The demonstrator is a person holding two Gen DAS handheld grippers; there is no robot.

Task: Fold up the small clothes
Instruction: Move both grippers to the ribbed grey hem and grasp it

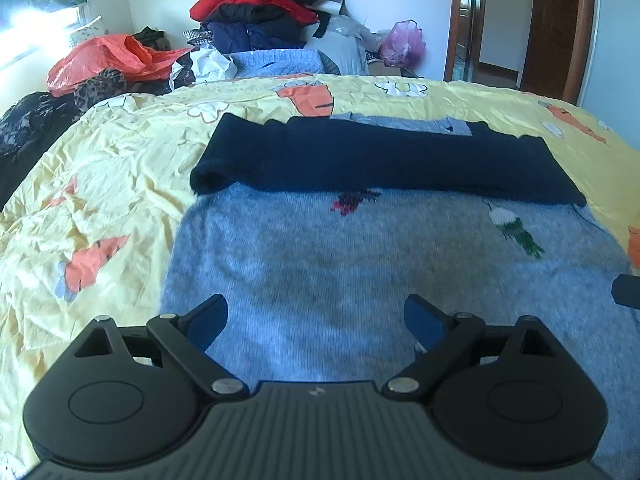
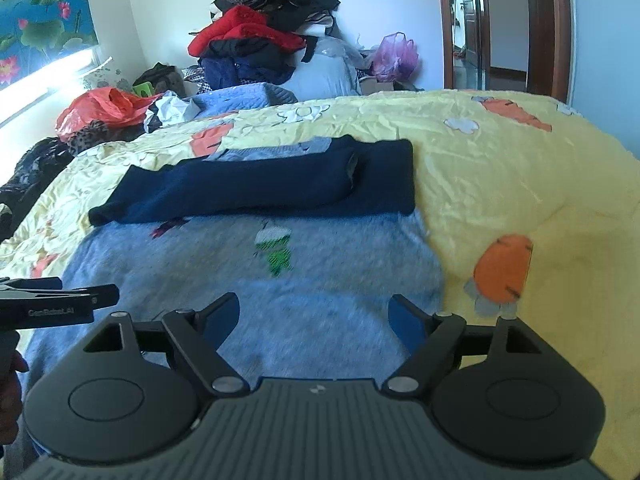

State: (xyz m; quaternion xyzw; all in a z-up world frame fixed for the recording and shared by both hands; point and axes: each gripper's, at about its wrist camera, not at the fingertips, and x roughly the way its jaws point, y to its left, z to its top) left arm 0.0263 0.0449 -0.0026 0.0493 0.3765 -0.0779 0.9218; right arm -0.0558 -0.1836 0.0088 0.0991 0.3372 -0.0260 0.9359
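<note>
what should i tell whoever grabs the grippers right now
Left gripper: open, empty, over the near part of the sweater.
Right gripper: open, empty, over the same near part, closer to its right edge.
The sweater lies flat on the bedspread.
Done: both navy sleeves are folded across the chest.
Left: probably grip the near hem with both and fold it up over the sleeves.

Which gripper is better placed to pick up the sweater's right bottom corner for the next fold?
Right. The right gripper hangs open over the blue sweater close to its right edge beside the yellow bedsheet. The left gripper, also open, sits further left.
</note>
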